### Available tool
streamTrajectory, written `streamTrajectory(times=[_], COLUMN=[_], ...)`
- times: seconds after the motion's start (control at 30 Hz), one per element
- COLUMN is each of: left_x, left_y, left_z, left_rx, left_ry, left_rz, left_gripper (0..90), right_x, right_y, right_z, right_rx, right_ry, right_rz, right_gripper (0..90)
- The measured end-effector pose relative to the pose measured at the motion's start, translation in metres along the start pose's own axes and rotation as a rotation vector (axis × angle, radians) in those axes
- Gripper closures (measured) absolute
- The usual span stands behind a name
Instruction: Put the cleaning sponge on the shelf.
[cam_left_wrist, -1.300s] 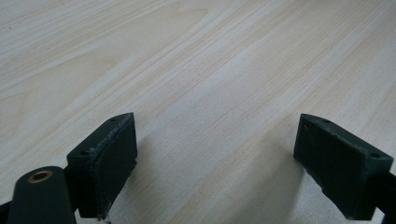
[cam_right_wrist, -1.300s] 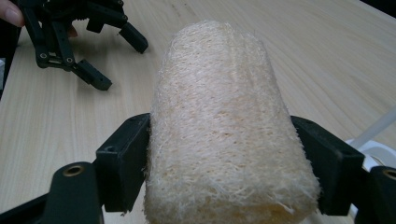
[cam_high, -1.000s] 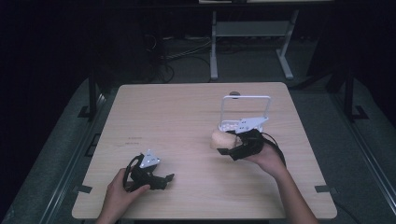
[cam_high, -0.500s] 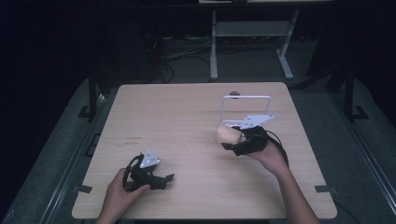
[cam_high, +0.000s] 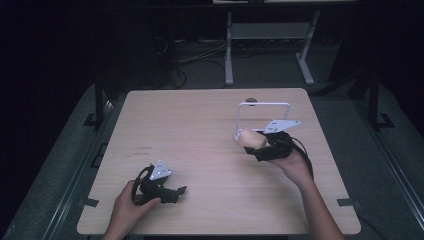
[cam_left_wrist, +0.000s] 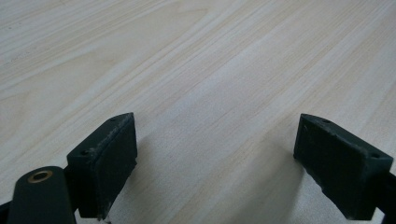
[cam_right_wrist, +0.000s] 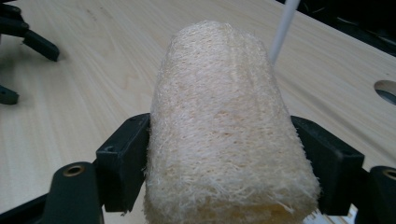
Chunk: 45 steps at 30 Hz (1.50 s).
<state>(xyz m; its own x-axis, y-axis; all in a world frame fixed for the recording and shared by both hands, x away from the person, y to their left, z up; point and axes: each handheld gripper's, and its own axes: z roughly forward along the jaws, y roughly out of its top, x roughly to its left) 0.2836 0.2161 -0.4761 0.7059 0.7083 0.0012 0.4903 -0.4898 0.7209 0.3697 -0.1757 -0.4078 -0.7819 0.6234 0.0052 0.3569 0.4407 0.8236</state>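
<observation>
A pale, fibrous loofah sponge (cam_right_wrist: 224, 126) sits clamped between the two black jaws of my right gripper (cam_right_wrist: 224, 175), which is shut on it. In the high view the right gripper (cam_high: 260, 145) holds the loofah (cam_high: 248, 138) just above the table, in front of a white wire stand (cam_high: 264, 106). My left gripper (cam_high: 180, 192) rests low at the table's front left in a person's hand. Its jaws stand wide open with only bare wood between them in the left gripper view (cam_left_wrist: 215, 168).
The light wooden table (cam_high: 200, 130) has a small round hole (cam_high: 251, 100) behind the stand. One white rod of the stand (cam_right_wrist: 282, 30) rises close behind the loofah. Dark floor, cables and a metal frame lie beyond the far edge.
My right gripper with the loofah has shifted slightly to the right and nearer the stand. The left gripper has stayed where it was.
</observation>
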Motion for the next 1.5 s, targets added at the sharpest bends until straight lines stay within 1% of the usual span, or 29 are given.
streamTrajectory(times=[0.23,0.33,0.4,0.47,0.5,0.63,0.73,0.77,1.03,1.2,1.33,1.5], left_x=[0.0,0.0,0.0,0.0,0.0,0.0,0.0,0.0,0.0,0.0,0.0,0.0], left_y=[0.0,0.0,0.0,0.0,0.0,0.0,0.0,0.0,0.0,0.0,0.0,0.0], left_z=[0.0,0.0,0.0,0.0,0.0,0.0,0.0,0.0,0.0,0.0,0.0,0.0], left_rx=[0.0,0.0,0.0,0.0,0.0,0.0,0.0,0.0,0.0,0.0,0.0,0.0], left_ry=[0.0,0.0,0.0,0.0,0.0,0.0,0.0,0.0,0.0,0.0,0.0,0.0], left_rz=[0.0,0.0,0.0,0.0,0.0,0.0,0.0,0.0,0.0,0.0,0.0,0.0], left_gripper=[12.8,12.8,12.8,12.8,12.8,12.8,12.8,12.8,12.8,12.8,12.8,12.8], right_x=[-0.009,-0.012,-0.015,-0.016,-0.019,-0.021,-0.022,-0.024,-0.029,-0.032,-0.035,-0.038], right_y=[-0.004,-0.005,-0.006,-0.006,-0.008,-0.009,-0.009,-0.01,-0.014,-0.016,-0.019,-0.025], right_z=[0.0,0.0,0.003,0.003,0.006,0.011,0.015,0.018,0.031,0.039,0.044,0.049], right_rx=[-0.001,-0.001,0.001,0.0,0.0,0.005,0.004,0.011,0.017,0.012,0.029,0.038], right_ry=[-0.044,-0.054,-0.068,-0.071,-0.091,-0.108,-0.108,-0.114,-0.134,-0.143,-0.157,-0.162], right_rz=[0.027,0.036,0.046,0.05,0.058,0.064,0.07,0.073,0.088,0.101,0.099,0.116], right_gripper=[24.7,24.7,24.8,24.7,24.8,24.8,24.7,24.7,24.7,24.7,24.7,24.7])
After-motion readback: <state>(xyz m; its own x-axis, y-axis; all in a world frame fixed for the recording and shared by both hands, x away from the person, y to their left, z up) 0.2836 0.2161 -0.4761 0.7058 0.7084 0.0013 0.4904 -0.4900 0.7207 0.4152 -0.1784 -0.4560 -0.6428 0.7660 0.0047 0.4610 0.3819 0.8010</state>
